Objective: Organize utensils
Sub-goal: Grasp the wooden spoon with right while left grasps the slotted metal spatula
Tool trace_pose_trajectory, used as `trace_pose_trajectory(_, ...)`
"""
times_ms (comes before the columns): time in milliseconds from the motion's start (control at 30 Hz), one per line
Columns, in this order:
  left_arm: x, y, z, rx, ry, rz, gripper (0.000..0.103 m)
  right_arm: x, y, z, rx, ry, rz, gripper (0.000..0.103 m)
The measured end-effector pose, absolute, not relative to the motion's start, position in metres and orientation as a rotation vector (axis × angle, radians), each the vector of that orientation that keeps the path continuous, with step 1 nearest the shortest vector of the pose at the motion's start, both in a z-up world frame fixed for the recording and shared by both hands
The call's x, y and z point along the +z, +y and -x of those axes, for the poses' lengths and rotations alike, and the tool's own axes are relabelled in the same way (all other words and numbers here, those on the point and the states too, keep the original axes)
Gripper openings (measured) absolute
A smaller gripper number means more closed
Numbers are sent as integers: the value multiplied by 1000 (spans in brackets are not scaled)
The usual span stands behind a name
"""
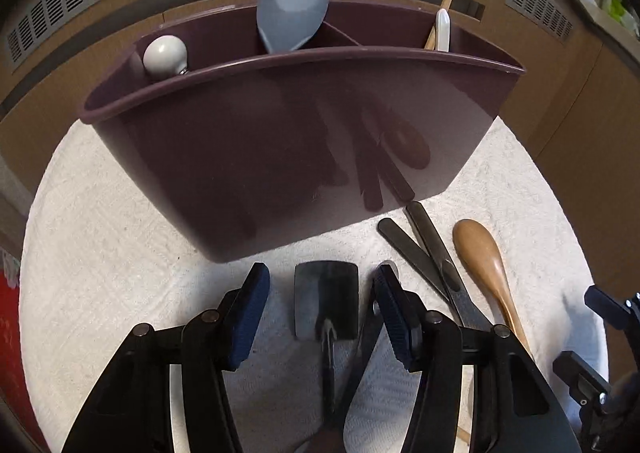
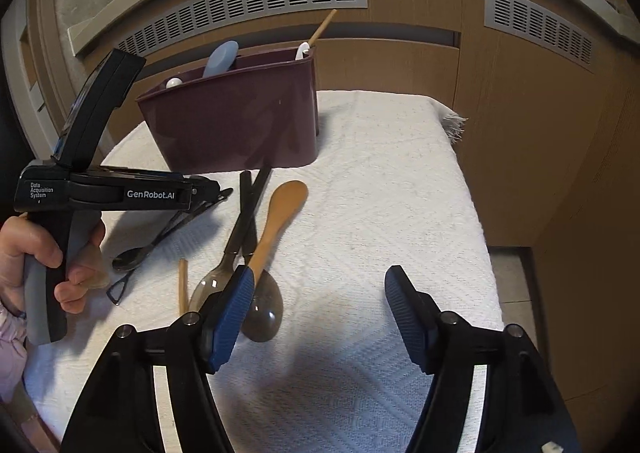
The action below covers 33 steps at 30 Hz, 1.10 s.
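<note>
A maroon utensil caddy point(image 1: 288, 141) point(image 2: 236, 121) stands on the white cloth, holding a blue-grey spoon point(image 1: 292, 9), a white knobbed tool point(image 1: 165, 55) and a white and a wooden handle point(image 1: 442, 25). My left gripper point(image 1: 320, 289) is open low over the cloth, its fingers either side of a small black spatula point(image 1: 326, 299). Two dark-handled spoons point(image 2: 244, 221) point(image 1: 428, 249) and a wooden spoon point(image 1: 486, 261) point(image 2: 276, 221) lie right of it. My right gripper point(image 2: 320, 293) is open and empty, its left finger point(image 2: 230, 317) over the spoon bowls.
The left gripper's body and the hand holding it point(image 2: 80, 189) fill the left of the right wrist view. A thin wooden stick point(image 2: 183, 285) lies on the cloth point(image 2: 380, 193). Wooden cabinet panels with vent grilles point(image 2: 248, 5) stand behind. The cloth's right edge drops off.
</note>
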<state>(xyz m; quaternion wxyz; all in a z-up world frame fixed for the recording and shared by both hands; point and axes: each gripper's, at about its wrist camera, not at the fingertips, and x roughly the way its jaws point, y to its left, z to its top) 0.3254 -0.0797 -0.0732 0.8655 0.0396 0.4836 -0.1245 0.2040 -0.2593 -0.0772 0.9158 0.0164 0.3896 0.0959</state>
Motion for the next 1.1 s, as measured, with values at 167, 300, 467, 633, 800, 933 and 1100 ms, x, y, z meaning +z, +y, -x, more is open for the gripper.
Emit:
trace_pose_trajectory(167, -68, -66, -304, -274, 973, -82, 33, -78, -256, -207, 161, 801, 11, 88)
trace_pose_trajectory(300, -58, -41, -273, -253, 904, -31, 33, -64, -246, -215, 157, 769, 91, 103)
trace_pose_trajectory(467, -42, -13, -241, -242, 824, 62, 33, -53, -228, -245, 195, 777, 119, 103)
trace_pose_trajectory(633, -20, -2, -216, -242, 719, 66, 33, -69, -207, -282, 220, 877, 123, 62)
trace_pose_trajectory(800, -9, 7, -212, -263, 690, 114, 33, -90, -205, -307, 205, 969, 55, 60)
trace_pose_trajectory(933, -2, 13, -208, -256, 668, 134, 33, -88, -205, -305, 259, 982, 12, 25)
trace_pose_trajectory(1100, 13, 15, -194, -258, 625, 133, 33, -61, -212, -273, 258, 893, 14, 19)
